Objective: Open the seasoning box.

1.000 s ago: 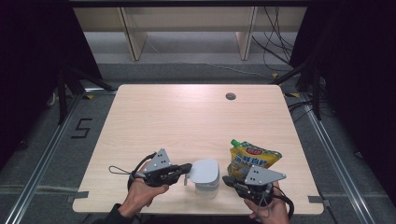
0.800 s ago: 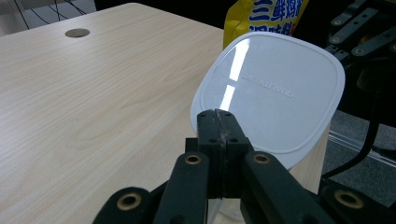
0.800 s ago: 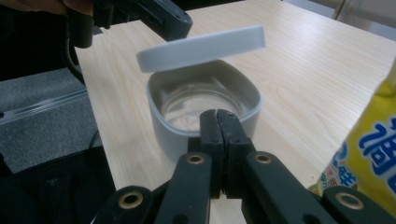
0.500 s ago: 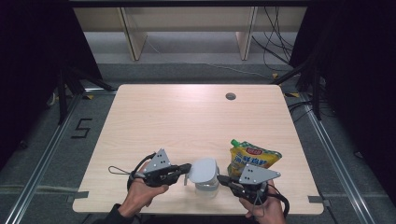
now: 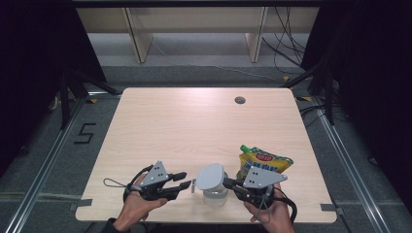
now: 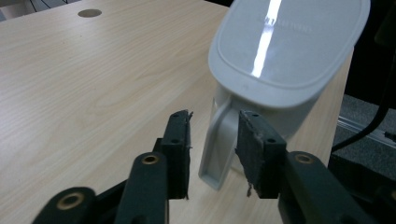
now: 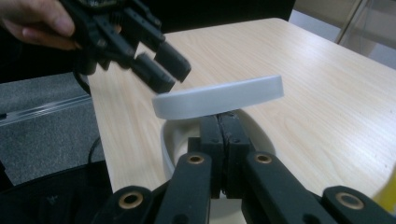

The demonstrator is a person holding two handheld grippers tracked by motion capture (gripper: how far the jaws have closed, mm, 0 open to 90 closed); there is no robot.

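The desk (image 5: 194, 126) is pale wood with fine lengthwise grain and one dark round hole (image 5: 239, 100). The lid (image 5: 210, 175) is plain white-grey — the container (image 5: 214, 196) beneath looks translucent. The pouch (image 5: 265, 161) is yellow with green edges and a red label. Both grippers are black — left gripper (image 5: 180, 180), right gripper (image 5: 228, 184) — each topped by a grey plate.

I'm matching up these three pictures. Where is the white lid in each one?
High view: lid at the near table edge, between the grippers.
Left gripper view: lid upper right, above the handle.
Right gripper view: lid centre, tilted above the jaws.
Shared landmark: the left gripper.
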